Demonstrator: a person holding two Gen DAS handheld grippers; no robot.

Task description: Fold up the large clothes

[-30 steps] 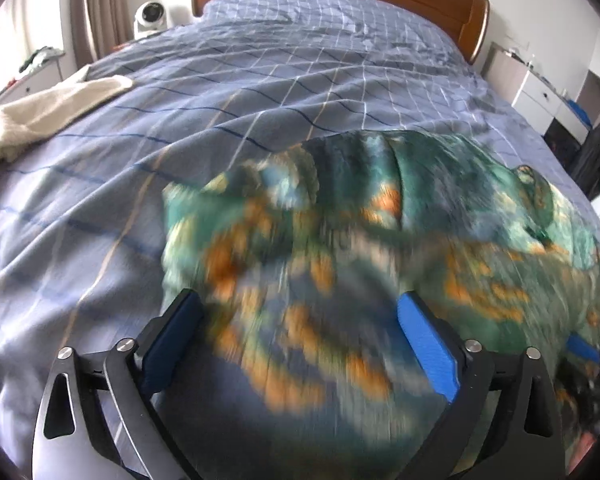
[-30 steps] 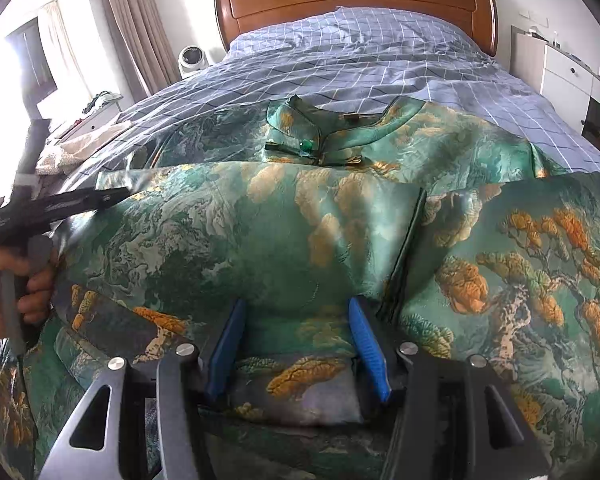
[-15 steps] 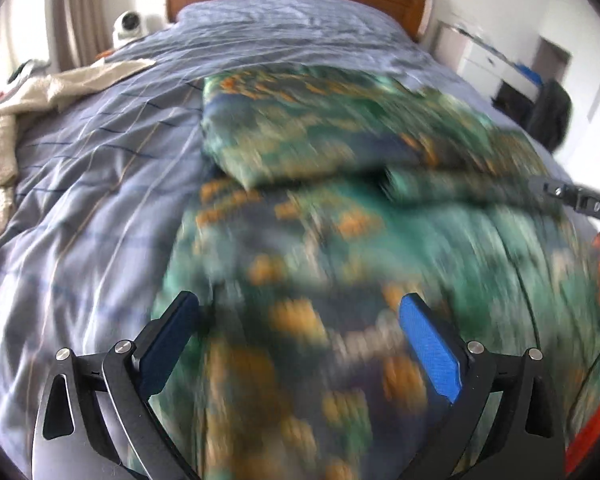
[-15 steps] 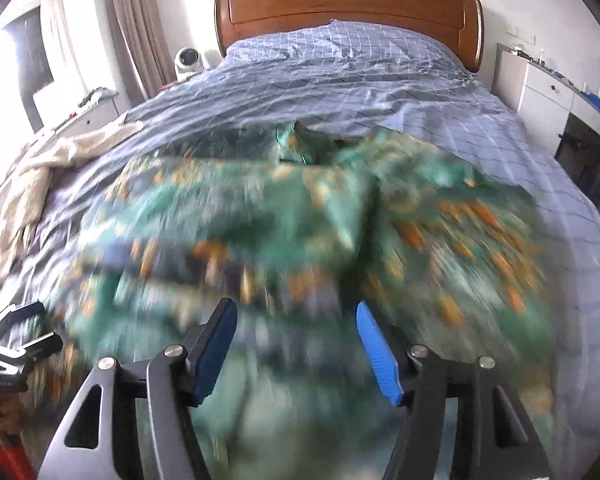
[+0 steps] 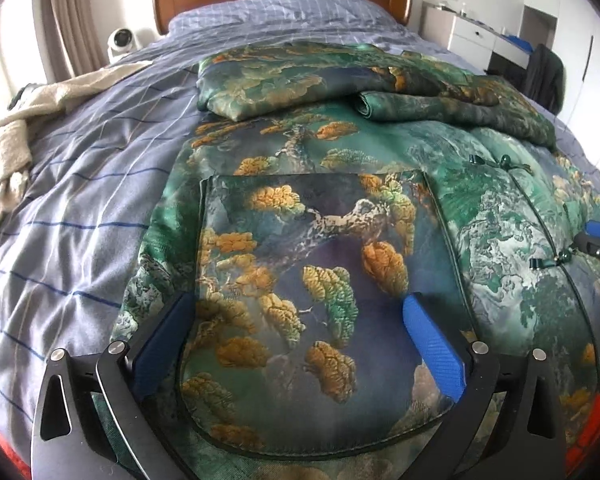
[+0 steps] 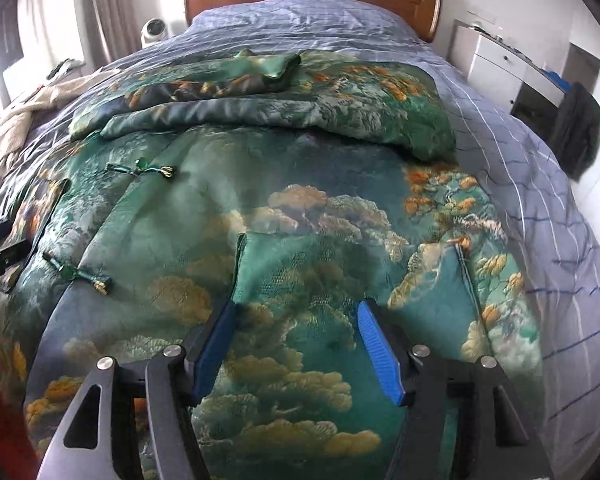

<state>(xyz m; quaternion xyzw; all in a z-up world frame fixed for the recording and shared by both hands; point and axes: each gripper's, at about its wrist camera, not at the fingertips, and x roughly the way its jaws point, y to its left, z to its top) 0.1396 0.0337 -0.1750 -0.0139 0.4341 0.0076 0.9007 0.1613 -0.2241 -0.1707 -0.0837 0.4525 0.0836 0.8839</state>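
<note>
Lying flat on the bed (image 5: pixel 72 208), the green jacket (image 5: pixel 300 248) has its sleeves folded in.
Left claw (image 5: pixel 300 320) gapes wide above it; right claw (image 6: pixel 296 320) has just been opening, gripping nothing.

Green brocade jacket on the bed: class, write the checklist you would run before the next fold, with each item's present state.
1. Sleeves folded in across the chest of the green brocade jacket: ok.
2. Knot buttons fastened along the front: ok.
3. Left tongs open over the hem pocket, nothing pinched: ok.
4. Right tongs, jaws just opening, free of fabric: ok.
5. Bare checked bedspread beside the jacket for the fold: ok.
6. Hem edge nearest the cameras lying flat: cannot tell, the tongs hide it.
</note>
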